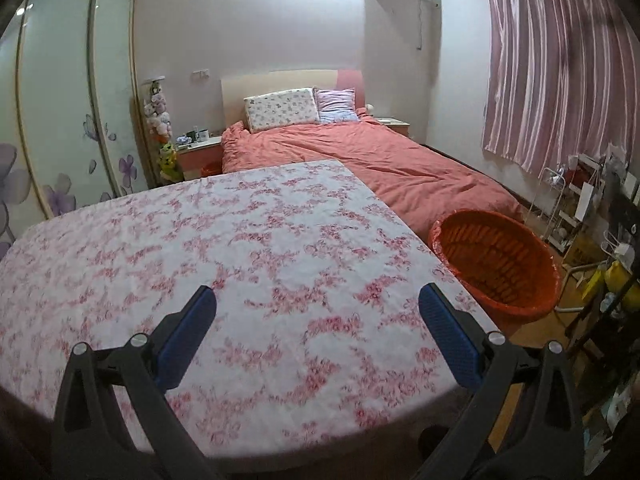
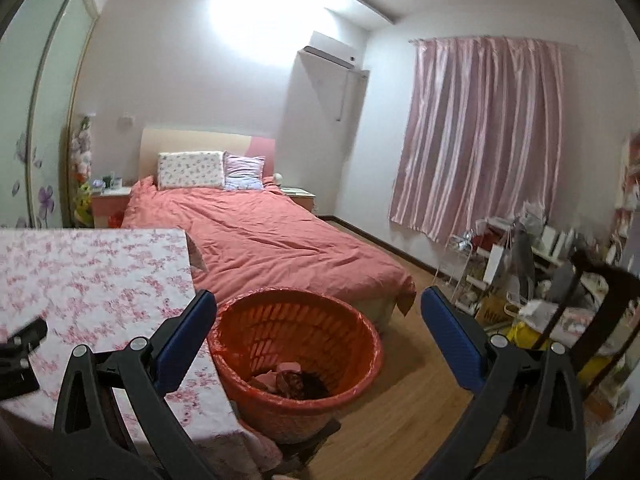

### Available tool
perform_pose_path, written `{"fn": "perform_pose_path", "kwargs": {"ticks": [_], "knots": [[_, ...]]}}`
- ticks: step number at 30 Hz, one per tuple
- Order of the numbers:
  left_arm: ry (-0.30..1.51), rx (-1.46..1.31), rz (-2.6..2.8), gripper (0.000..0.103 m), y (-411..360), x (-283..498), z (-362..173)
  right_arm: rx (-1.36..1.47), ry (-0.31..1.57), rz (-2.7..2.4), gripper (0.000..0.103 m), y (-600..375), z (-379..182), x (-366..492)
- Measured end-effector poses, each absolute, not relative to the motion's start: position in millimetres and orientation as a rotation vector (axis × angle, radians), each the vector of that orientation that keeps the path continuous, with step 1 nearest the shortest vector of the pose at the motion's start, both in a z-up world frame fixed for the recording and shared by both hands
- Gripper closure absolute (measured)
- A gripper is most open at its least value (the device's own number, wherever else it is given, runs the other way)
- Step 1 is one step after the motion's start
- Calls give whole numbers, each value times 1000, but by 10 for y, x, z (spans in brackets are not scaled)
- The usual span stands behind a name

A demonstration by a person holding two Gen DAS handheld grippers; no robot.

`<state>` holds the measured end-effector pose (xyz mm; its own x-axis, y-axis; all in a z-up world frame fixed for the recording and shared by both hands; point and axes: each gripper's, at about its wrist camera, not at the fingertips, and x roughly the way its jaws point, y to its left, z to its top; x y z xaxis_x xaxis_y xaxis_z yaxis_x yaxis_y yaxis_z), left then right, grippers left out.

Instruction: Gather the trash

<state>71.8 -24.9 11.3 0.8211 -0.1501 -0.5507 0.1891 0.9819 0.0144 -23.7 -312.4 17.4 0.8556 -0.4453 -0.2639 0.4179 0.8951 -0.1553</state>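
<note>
Left gripper (image 1: 317, 308): fingers spread wide, nothing between them, over the counter.
Right gripper (image 2: 319, 312): fingers released, spread wide above the orange basket.
Counter (image 1: 200, 232): pink floral cloth, bare.
Orange basket (image 2: 352, 372): on the floor just beside the counter's corner.
Trash (image 2: 290, 378): crumpled pink and dark scraps at the basket's bottom.
Bed (image 2: 260, 240): behind, red cover.

A pink-flowered white tablecloth (image 1: 224, 240) is covering the table. An orange-red basket (image 2: 298, 364) is sitting beside a salmon bedspread (image 2: 260, 240) and pink curtain (image 2: 480, 136).
</note>
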Motion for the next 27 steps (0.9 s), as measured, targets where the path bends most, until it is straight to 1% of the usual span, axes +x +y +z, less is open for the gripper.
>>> {"fn": "perform_pose_path", "kwargs": {"ticks": [8, 13, 27], "knots": [[537, 50, -116, 4, -82, 391, 91, 27, 349, -475, 2, -3028, 15, -485], [518, 22, -86, 4, 19, 221, 89, 101, 347, -462, 2, -2966, -125, -674], [535, -7, -92, 4, 32, 72, 7, 72, 505, -441, 2, -2809, -384, -596]]}}
